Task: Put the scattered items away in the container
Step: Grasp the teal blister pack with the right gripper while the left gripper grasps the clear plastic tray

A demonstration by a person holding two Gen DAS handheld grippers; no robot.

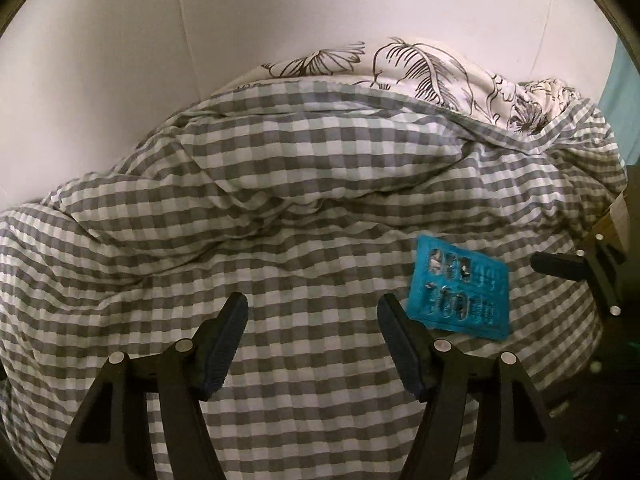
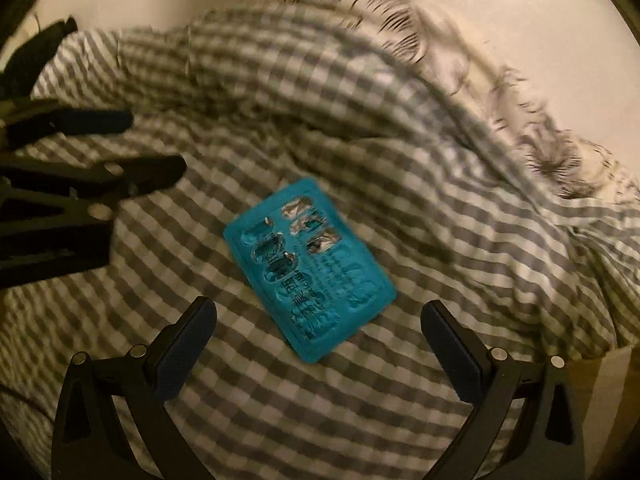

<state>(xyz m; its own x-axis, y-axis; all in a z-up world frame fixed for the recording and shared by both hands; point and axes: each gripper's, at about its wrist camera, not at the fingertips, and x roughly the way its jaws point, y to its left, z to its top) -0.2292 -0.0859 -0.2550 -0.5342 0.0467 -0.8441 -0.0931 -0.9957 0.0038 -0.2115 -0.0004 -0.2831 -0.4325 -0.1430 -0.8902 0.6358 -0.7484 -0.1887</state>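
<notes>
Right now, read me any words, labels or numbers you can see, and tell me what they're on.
Teal blister pack lying on the checked duvet: printed characters run along its foil, too blurred and small to read.
Nothing else in either view carries text.

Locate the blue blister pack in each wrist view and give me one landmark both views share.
Left wrist view: the blue blister pack lies right of centre on the checked bedding, just beyond the left gripper's right-hand finger.
Right wrist view: the blue blister pack lies near the centre, ahead of the open right gripper.
Shared landmark: the floral-print fabric at the far edge of the checked bedding.
</notes>
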